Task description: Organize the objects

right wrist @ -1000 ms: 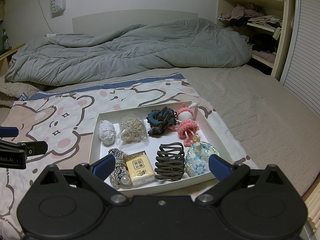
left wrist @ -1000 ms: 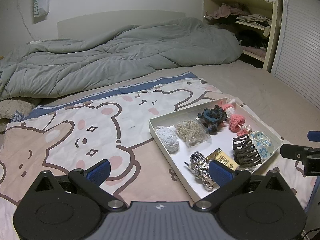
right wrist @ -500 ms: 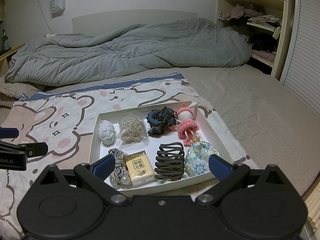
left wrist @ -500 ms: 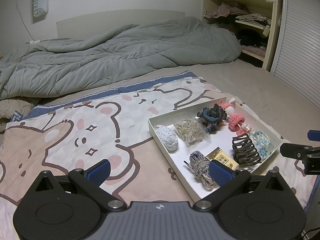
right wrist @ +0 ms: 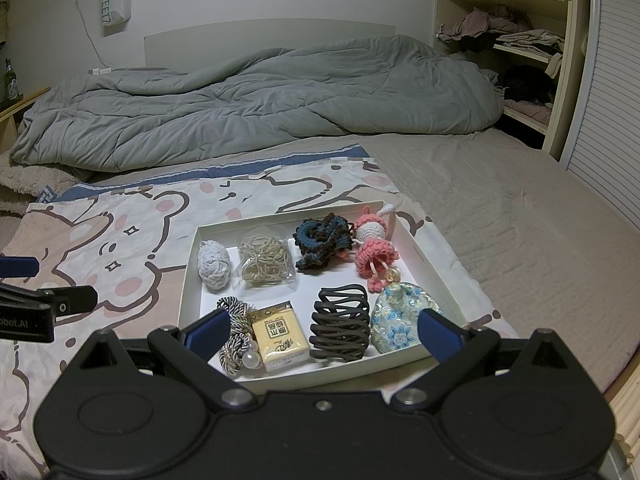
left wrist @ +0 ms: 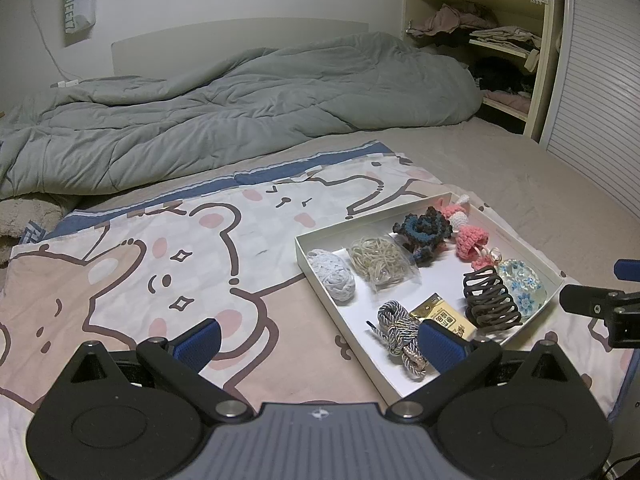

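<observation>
White tray [right wrist: 434, 258] on bear-print sheet [left wrist: 160, 248], holding eight small items. Right wrist view alone shows the yellow tissue pack [right wrist: 280, 334] face-on and a green bottle [right wrist: 10, 82] at far left; left wrist view shows the tray obliquely. Left gripper [left wrist: 318, 346] and right gripper [right wrist: 324, 330] both spread wide, empty, above the tray's near edge. Nothing shifted since the earlier frames

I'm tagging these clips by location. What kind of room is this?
A bedroom, almost certainly. A rumpled grey duvet lies across a bed with a headboard against the wall, and open shelves hold folded clothes. The white tray of small accessories sits on the bed itself.
</observation>
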`<state>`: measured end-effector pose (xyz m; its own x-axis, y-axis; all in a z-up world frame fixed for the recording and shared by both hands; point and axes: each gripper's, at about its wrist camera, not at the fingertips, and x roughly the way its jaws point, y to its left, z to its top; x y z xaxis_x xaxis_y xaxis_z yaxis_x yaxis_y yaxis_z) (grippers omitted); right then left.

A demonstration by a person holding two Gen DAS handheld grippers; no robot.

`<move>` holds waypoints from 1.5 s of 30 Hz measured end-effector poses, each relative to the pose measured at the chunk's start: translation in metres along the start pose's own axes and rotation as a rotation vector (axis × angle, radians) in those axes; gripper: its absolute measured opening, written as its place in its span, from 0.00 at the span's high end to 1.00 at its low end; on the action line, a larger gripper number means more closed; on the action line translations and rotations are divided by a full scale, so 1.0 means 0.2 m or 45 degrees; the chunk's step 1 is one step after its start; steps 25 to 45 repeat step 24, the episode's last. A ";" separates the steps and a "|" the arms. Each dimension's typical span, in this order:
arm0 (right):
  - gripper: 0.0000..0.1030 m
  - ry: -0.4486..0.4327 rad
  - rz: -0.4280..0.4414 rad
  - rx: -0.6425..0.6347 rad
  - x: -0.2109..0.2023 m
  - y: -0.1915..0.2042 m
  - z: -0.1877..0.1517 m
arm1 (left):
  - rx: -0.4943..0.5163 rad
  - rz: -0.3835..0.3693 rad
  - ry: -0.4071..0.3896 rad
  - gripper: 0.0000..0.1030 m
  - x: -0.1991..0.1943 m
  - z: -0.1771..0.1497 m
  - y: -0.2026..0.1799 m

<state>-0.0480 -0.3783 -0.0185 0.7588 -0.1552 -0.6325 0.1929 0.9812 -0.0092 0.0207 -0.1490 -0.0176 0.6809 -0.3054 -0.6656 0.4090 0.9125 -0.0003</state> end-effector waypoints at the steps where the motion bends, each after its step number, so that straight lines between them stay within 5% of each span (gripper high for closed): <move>1: 0.02 0.000 0.000 -0.001 0.00 0.00 0.00 | 0.000 0.000 0.000 0.00 0.00 0.00 0.00; 45: 0.02 0.002 0.001 0.000 0.00 0.00 0.00 | 0.010 -0.003 0.007 0.00 0.01 -0.01 -0.01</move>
